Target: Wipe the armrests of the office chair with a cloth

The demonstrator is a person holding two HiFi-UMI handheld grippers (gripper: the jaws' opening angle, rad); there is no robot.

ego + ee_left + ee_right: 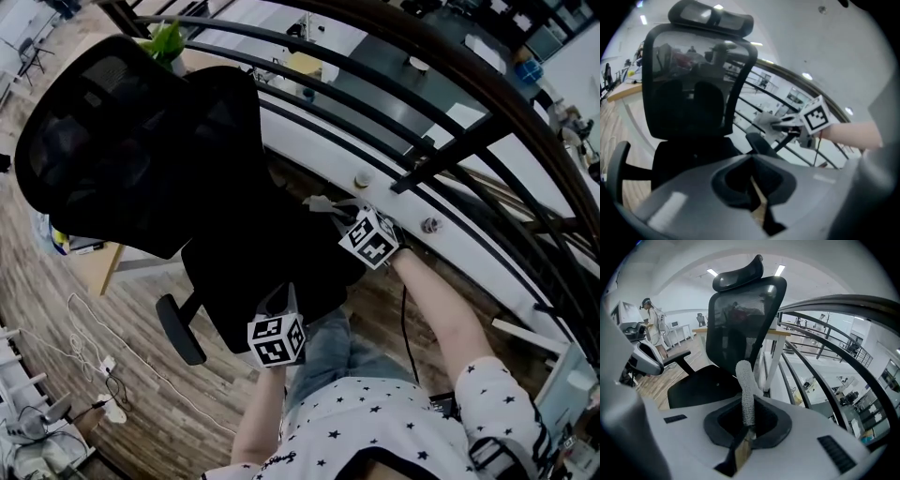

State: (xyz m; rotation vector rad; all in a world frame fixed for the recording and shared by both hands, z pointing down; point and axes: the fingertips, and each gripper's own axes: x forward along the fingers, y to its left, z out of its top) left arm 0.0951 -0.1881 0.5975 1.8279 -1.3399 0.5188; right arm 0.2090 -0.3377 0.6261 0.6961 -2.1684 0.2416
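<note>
A black office chair (141, 141) with a mesh back stands in front of me, its seat (272, 262) just ahead of both grippers. The left armrest (178, 328) sticks out at the lower left. My right gripper (342, 216) is shut on a grey cloth (322, 203) at the chair's right side; the cloth (746, 390) stands up from the closed jaws. In the left gripper view the cloth (766, 121) hangs just above the right armrest (758, 142); I cannot tell if they touch. My left gripper (279, 298) hovers over the seat's front, and its jaws (753, 179) are shut on nothing.
A curved black railing (375, 103) with a white ledge (375, 178) runs close behind the chair on the right. Cables and a power strip (103, 366) lie on the wooden floor at left. A wooden desk (98, 267) stands beyond the chair. A person (651, 324) stands far off.
</note>
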